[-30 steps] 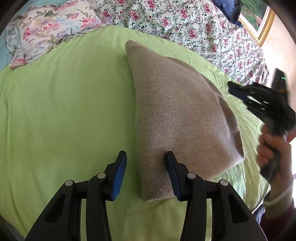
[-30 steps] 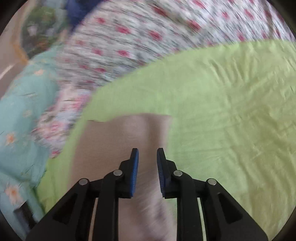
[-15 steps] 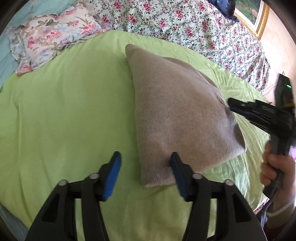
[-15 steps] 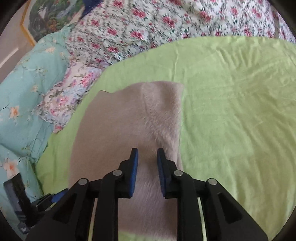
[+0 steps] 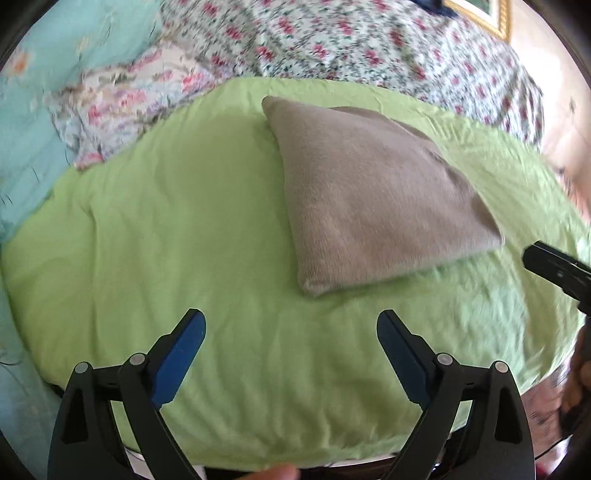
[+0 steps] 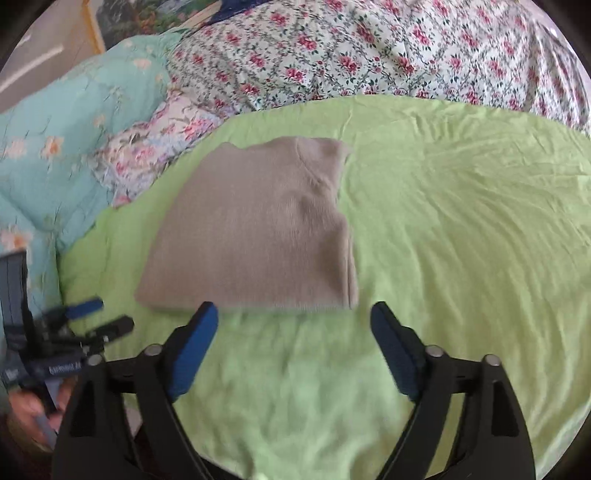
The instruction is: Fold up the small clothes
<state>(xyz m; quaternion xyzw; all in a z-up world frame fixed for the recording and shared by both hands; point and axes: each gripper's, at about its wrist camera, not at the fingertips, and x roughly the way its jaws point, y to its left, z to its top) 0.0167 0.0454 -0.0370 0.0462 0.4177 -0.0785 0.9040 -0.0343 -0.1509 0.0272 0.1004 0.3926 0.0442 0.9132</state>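
Left gripper (image 5: 290,325) hangs over bare green sheet (image 5: 155,240), jaws spread wide, nothing between the blue pads (image 5: 177,354). Right gripper (image 6: 291,319) likewise spread wide and empty, its left pad tip just short of the near hem of the folded taupe knit garment (image 6: 255,229). The garment lies flat on the sheet as a rough rectangle, clear of both grippers; in the left view it sits ahead and right of centre (image 5: 369,188). Open sheet stretches wide to the garment's right in the right view, wrinkled but bare. To its left, a pale floral pillow (image 6: 147,155) and a turquoise floral quilt (image 6: 55,147) crowd the sheet edge. Beyond the far edge lies a rose-print bedspread (image 6: 369,51); a framed picture (image 6: 147,18) stands behind.
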